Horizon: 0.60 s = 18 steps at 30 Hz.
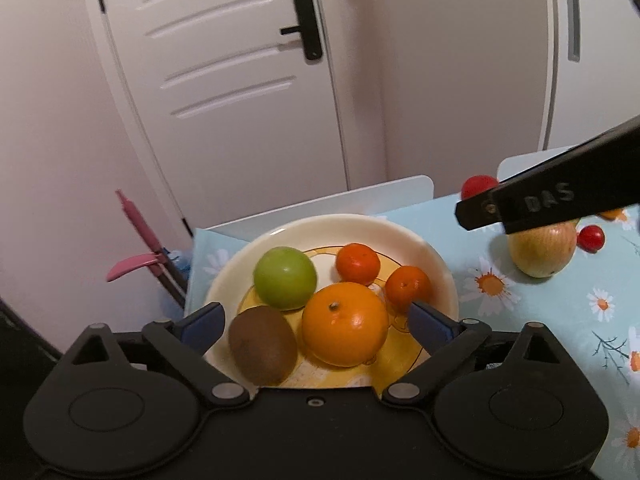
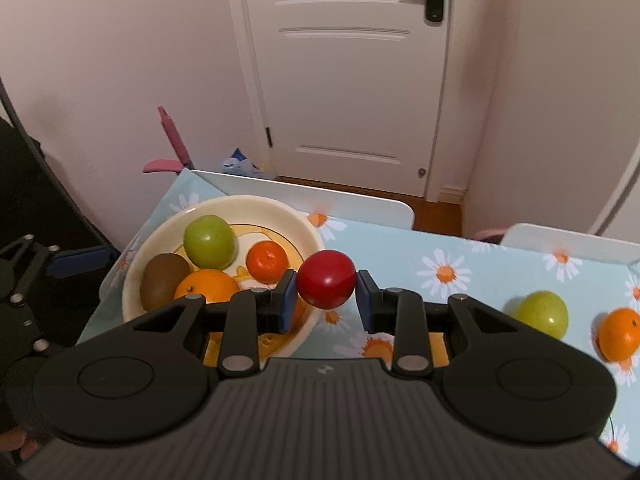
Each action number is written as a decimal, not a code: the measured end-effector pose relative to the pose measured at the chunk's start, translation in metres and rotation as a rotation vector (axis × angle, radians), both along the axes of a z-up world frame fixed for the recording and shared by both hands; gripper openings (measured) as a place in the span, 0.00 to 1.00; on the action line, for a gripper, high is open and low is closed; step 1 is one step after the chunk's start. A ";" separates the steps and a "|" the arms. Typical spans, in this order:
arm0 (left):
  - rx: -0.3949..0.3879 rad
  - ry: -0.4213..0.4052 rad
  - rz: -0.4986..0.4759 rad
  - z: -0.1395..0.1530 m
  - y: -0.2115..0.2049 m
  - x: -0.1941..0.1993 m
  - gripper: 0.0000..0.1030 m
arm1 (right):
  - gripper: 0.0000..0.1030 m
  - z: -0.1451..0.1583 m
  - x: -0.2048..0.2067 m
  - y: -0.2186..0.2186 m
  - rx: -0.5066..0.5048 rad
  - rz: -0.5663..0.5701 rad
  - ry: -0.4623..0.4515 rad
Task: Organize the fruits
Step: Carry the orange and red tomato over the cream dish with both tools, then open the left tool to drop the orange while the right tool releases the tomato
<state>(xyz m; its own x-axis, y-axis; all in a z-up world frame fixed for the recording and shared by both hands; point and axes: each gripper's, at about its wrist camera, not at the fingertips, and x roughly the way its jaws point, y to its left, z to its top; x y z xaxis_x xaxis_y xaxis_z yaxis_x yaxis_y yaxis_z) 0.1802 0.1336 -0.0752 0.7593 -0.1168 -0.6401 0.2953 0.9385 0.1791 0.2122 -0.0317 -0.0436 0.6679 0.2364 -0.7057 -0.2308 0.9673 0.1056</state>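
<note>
1. White walls and a panelled door (image 2: 344, 80) with a dark handle close off the back; a pink-handled tool (image 1: 138, 240) leans in the corner.
2. Table (image 2: 420, 256) next, under a pale blue daisy cloth, with white chair backs (image 2: 320, 196) at its far edge. It's the staging ground for loose fruit.
3. On to the plate (image 1: 408, 240), cream with a yellow print, at the cloth's left end. This looks like the collecting point, and it's filling up.
4. Left gripper (image 1: 316, 320) hangs low over the plate's near side, fingers spread wide around fruit, pressing on nothing. My read: it's just let go.
5. Right gripper (image 2: 326, 286) pinches a red fruit (image 2: 326, 284) between its blue pads, in the air at the plate's right rim. Probably next in.
6. Orange (image 1: 344, 324) sits in the plate right between the left fingers, likely the newest arrival.
7. Green apple (image 1: 285, 278) and kiwi (image 1: 262, 346) fill the plate's left side, close beside the orange.
8. Two tangerines (image 1: 357, 263) sit toward the far right of the plate.
9. Still loose on the cloth, well right of the plate: a pale green apple (image 2: 540, 314), another orange (image 2: 618, 334), and a small red fruit (image 1: 591, 238).
10. Job's partway, I'd say.
</note>
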 end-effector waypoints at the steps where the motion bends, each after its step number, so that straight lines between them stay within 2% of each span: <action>1: -0.003 -0.003 0.012 0.003 0.002 -0.003 0.97 | 0.45 0.000 0.003 0.001 0.000 0.011 0.000; 10: -0.016 0.014 0.126 0.012 0.012 -0.021 0.99 | 0.45 -0.011 0.030 0.013 0.000 0.130 0.032; 18: -0.037 0.039 0.207 0.003 0.014 -0.027 0.99 | 0.45 -0.034 0.050 0.022 -0.005 0.204 0.054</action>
<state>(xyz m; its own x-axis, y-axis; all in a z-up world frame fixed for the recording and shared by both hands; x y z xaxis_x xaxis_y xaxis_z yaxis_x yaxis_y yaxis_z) 0.1529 0.1472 -0.0724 0.7442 0.0152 -0.6677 0.1018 0.9855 0.1360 0.2621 -0.0094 -0.0775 0.5677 0.3596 -0.7405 -0.4165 0.9014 0.1184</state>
